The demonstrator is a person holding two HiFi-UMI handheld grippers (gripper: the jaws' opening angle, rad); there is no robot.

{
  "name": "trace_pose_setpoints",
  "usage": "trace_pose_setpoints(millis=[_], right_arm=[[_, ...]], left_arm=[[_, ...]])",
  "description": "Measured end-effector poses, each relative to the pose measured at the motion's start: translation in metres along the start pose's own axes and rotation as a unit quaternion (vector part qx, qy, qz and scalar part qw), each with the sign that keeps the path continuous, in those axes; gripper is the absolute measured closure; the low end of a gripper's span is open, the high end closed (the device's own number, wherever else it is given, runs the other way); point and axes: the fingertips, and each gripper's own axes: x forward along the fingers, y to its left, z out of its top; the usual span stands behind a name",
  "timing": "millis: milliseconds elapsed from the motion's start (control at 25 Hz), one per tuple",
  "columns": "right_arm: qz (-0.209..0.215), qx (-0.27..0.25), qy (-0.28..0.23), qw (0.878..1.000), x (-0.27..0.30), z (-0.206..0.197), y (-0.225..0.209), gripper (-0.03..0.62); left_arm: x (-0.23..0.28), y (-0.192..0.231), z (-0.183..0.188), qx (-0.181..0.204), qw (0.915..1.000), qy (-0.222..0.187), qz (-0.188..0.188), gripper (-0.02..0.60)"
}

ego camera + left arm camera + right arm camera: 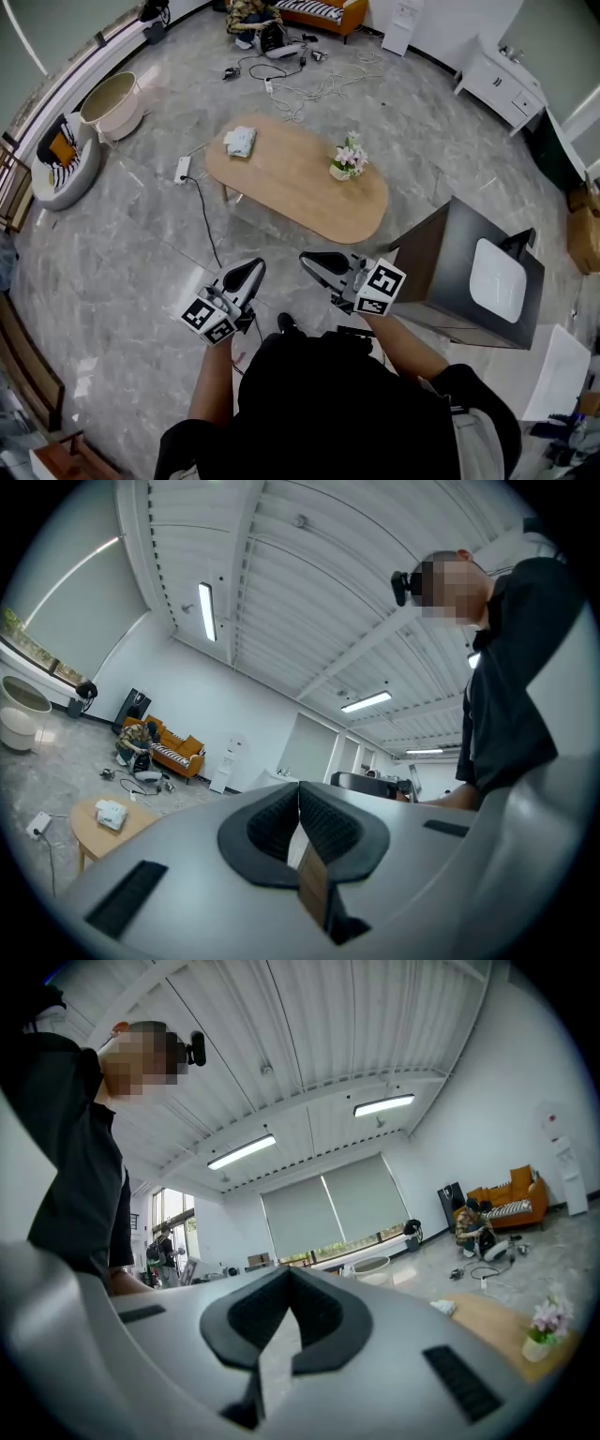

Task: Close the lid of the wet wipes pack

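Note:
The wet wipes pack point(240, 141) lies at the far left end of an oval wooden table point(300, 187), a pale packet; I cannot tell how its lid stands. It also shows small in the left gripper view as the pack point(111, 814) and in the right gripper view as the pack point(442, 1307). My left gripper point(246, 272) and right gripper point(314, 261) are held close to the person's body, well short of the table. Both point upward and forward. The left gripper point(298, 785) and the right gripper point(289, 1269) are shut with nothing in them.
A small pot of flowers point(348, 159) stands on the table's right half. A dark cabinet with a white basin point(478, 277) is at the right. A power strip with its cable point(183, 169) lies on the floor left of the table. A person sits by an orange sofa point(319, 11).

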Motion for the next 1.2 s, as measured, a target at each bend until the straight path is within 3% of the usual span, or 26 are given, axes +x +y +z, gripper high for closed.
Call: trace_pose_setpoints(millis=[560, 800, 1200], right_arm=[[-0.018, 0.006, 0.008, 1.000, 0.087, 0.017, -0.114, 0.583], [-0.006, 0.008, 0.004, 1.000, 0.134, 0.030, -0.198, 0.583], [0.022, 0.008, 0.016, 1.000, 0.206, 0.063, -0.342, 0.583]], left_arm=[[0.036, 0.134, 0.028, -0.038, 0.9992, -0.010, 0.000, 0.566], [0.073, 0.207, 0.037, -0.047, 0.9986, 0.003, 0.023, 0.566], [0.165, 0.345, 0.089, -0.030, 0.9980, 0.024, 0.051, 0.566]])
